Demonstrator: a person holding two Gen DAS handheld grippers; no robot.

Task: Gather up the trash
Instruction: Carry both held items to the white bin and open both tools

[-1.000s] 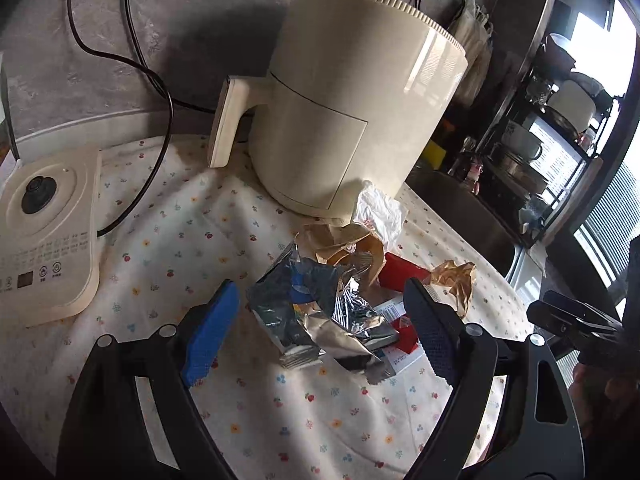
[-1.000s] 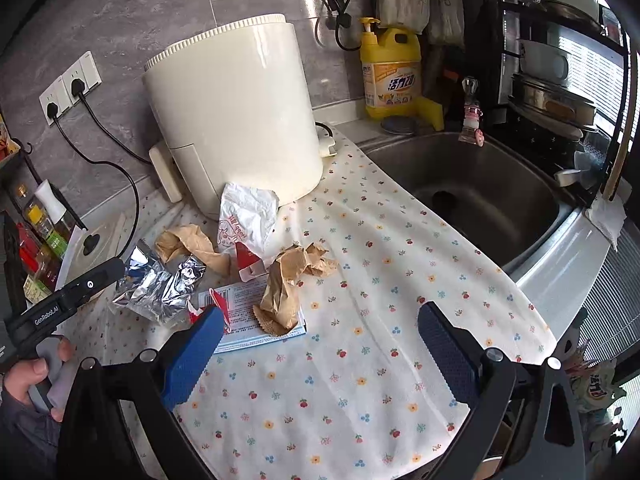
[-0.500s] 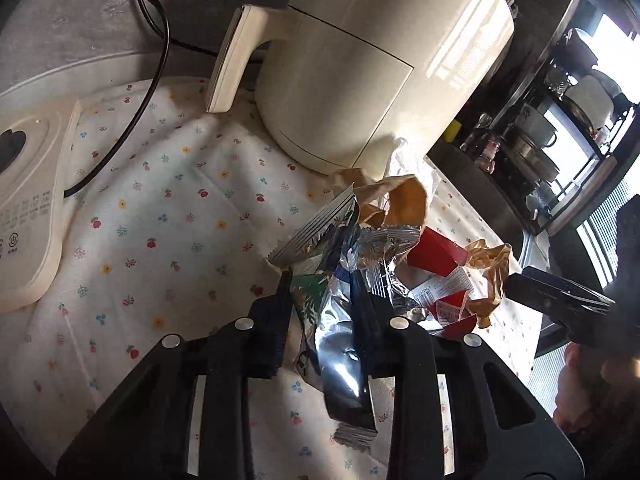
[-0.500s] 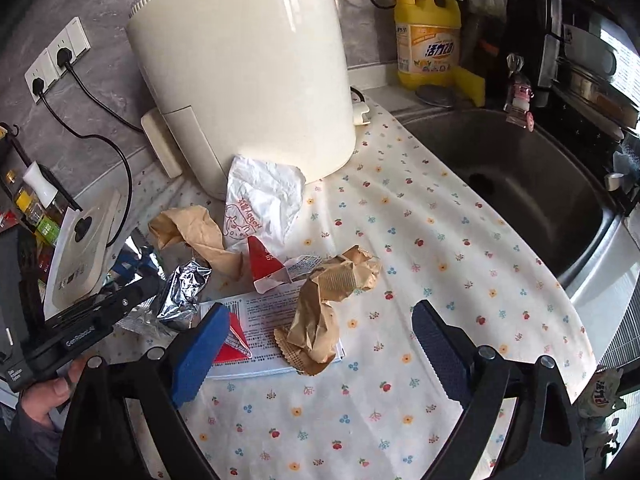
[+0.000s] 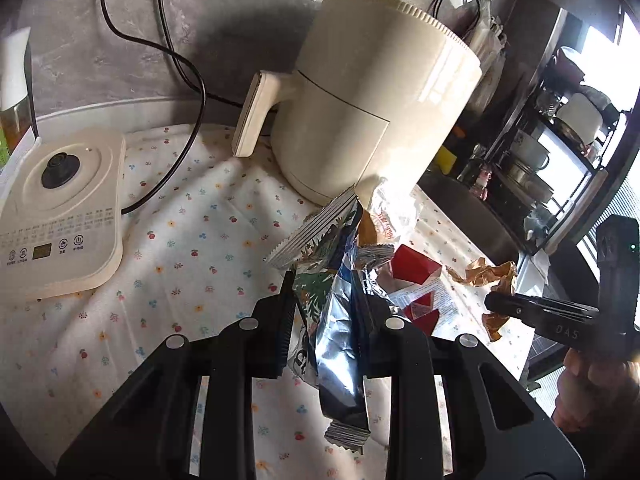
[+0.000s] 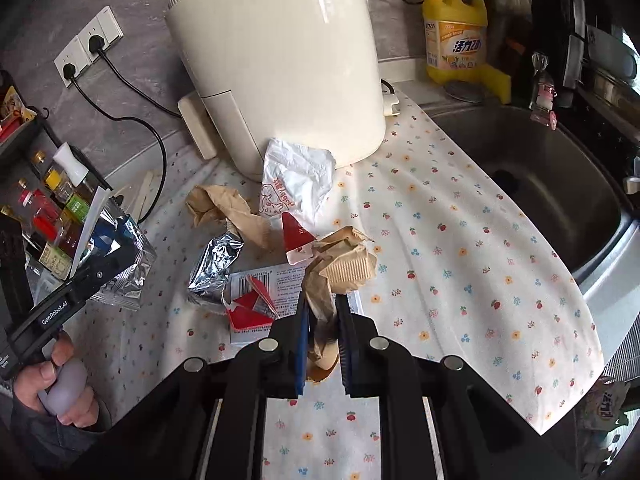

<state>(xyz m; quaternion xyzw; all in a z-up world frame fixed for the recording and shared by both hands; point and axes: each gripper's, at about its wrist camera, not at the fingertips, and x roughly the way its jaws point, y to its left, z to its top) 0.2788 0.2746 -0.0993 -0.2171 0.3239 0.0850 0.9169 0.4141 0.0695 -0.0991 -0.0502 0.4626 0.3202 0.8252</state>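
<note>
Sink (image 6: 560, 184) at right with nothing inside, left gripper (image 5: 324, 300) jaws now squeezing foil bag (image 5: 340, 344), right gripper (image 6: 322, 320) jaws now pinching brown paper (image 6: 340, 268), both wide open before

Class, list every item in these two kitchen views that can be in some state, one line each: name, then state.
left claw: shut on foil snack bag
foil snack bag: torn open, empty-looking, gripped
right claw: shut on brown paper wrapper
brown paper wrapper: crumpled, gripped
white plastic bag: crumpled, against air fryer
air fryer: drawer closed
red carton: torn, flattened
wall socket: two plugs in
</note>
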